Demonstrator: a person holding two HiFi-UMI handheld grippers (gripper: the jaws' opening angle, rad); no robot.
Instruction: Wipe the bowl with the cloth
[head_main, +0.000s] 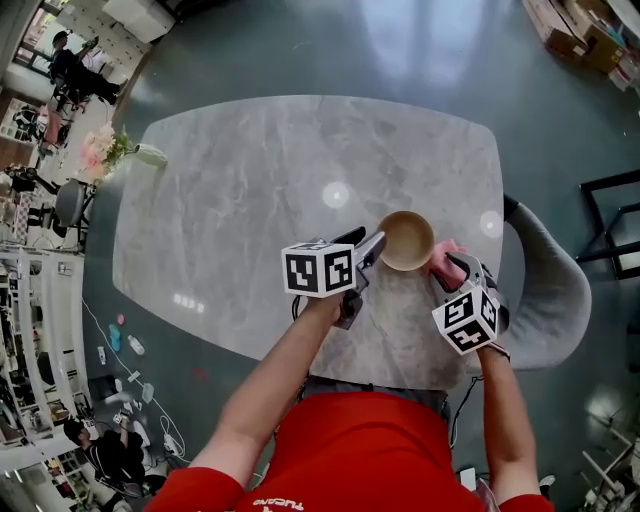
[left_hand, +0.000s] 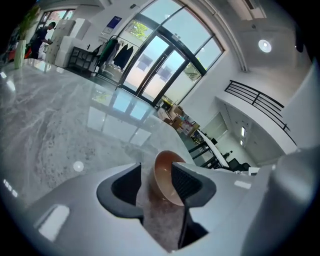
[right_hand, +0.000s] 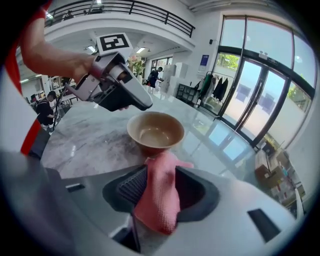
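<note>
A tan bowl (head_main: 406, 240) stands upright on the grey marble table (head_main: 250, 200), near its front right edge. My left gripper (head_main: 374, 244) is at the bowl's left side. In the left gripper view its jaws stand wide around the near rim of the bowl (left_hand: 164, 176), with one pad inside it and neither pressing. My right gripper (head_main: 452, 268) is just right of the bowl. A pink cloth (right_hand: 160, 200) hangs loosely between its parted jaws, its tip against the bowl (right_hand: 155, 131). The left gripper (right_hand: 117, 87) hovers beyond the bowl in the right gripper view.
A grey chair (head_main: 550, 290) stands at the table's right side. A vase of flowers (head_main: 110, 150) sits on the far left corner. The table's front edge runs just behind both grippers.
</note>
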